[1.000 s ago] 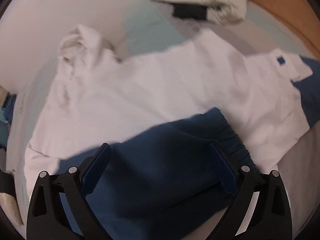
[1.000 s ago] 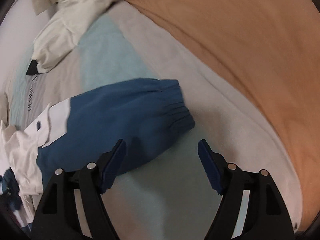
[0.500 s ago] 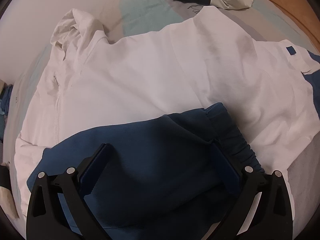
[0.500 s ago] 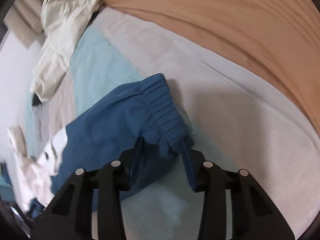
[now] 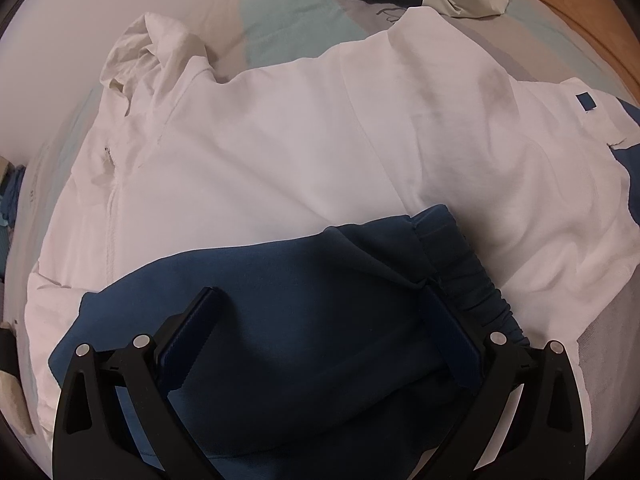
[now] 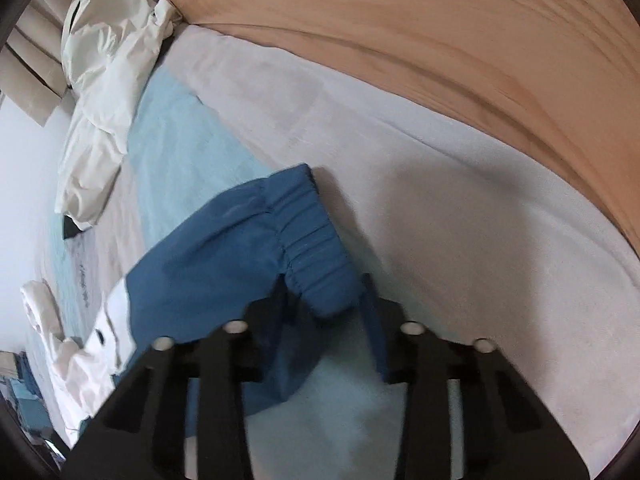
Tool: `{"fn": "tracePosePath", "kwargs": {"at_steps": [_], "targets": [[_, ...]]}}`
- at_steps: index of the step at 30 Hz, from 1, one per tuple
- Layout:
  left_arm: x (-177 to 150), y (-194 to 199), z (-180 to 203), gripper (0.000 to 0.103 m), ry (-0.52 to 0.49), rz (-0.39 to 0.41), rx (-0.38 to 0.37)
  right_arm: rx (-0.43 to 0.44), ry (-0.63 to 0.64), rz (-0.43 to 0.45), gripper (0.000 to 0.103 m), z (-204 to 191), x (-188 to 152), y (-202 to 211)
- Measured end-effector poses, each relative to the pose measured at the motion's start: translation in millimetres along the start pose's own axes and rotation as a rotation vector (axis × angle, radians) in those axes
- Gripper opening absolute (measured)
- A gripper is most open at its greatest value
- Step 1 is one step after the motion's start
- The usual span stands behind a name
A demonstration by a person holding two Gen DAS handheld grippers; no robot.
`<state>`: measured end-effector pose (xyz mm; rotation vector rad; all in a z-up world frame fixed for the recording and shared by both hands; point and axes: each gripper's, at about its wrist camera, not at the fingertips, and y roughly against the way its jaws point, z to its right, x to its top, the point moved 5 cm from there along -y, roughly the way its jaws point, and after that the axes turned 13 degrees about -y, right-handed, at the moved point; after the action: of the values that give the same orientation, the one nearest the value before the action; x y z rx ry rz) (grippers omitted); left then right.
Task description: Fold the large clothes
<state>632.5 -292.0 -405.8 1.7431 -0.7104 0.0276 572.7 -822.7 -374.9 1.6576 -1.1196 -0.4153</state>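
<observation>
My right gripper (image 6: 326, 312) is the one that matters now. Its fingers (image 6: 372, 320) are pinched in on the stretchy cuff (image 6: 316, 264) of the blue sleeve (image 6: 224, 256), so I judge it has hold of that cuff. The sleeve runs long from the cuff, near me, away to the far left, where it joins the white jacket (image 6: 100, 344). So the jacket lies left of these fingers, and I think the fold must carry the cuff that way, along the sleeve's own line.

My left gripper (image 5: 320, 340) has its fingers (image 5: 188, 332) spread wide and holds nothing. Right below them lies the other blue sleeve (image 5: 304, 292), already laid across the white jacket body (image 5: 280, 152), with its cuff (image 5: 460, 264) by the right finger.

Both sleeves rest on the bed (image 6: 460, 184). Farther off on the bed lies a crumpled pale jacket (image 6: 108, 64). Beyond the bed's right edge is the wooden floor (image 6: 440, 28).
</observation>
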Motion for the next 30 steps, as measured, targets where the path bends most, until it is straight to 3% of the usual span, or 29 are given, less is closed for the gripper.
{"fn": "tracePosePath", "kwargs": {"at_steps": [5,9,13,16,20,26,30], "targets": [[1.1,0.4,-3.0,0.098,0.01,0.016,-0.001,0.031,0.027,0.02,0.024,-17.7,-7.8,21.0],[1.1,10.5,-7.7,0.098,0.023,0.033,-0.008,0.07,0.158,0.094,0.023,-60.7,-24.6,60.2],[-5.5,26.0,-32.1,0.097,0.07,0.054,-0.011,0.085,0.345,0.177,0.02,-125.1,-61.8,98.9],[-19.1,31.1,-57.6,0.097,0.1,0.045,-0.006,0.098,0.482,0.218,0.017,-178.9,-102.2,120.0],[-47.4,38.0,-106.5,0.097,0.134,0.044,0.027,0.157,0.619,0.19,0.012,-250.5,-174.3,134.0],[-118.7,42.7,-206.3,0.097,0.203,0.018,0.104,0.233,0.79,0.15,0.01,-351.9,-307.8,130.2],[-172.3,34.9,-259.1,0.097,0.269,-0.056,0.117,0.283,0.877,0.115,0.01,-399.3,-393.9,127.4]]}}
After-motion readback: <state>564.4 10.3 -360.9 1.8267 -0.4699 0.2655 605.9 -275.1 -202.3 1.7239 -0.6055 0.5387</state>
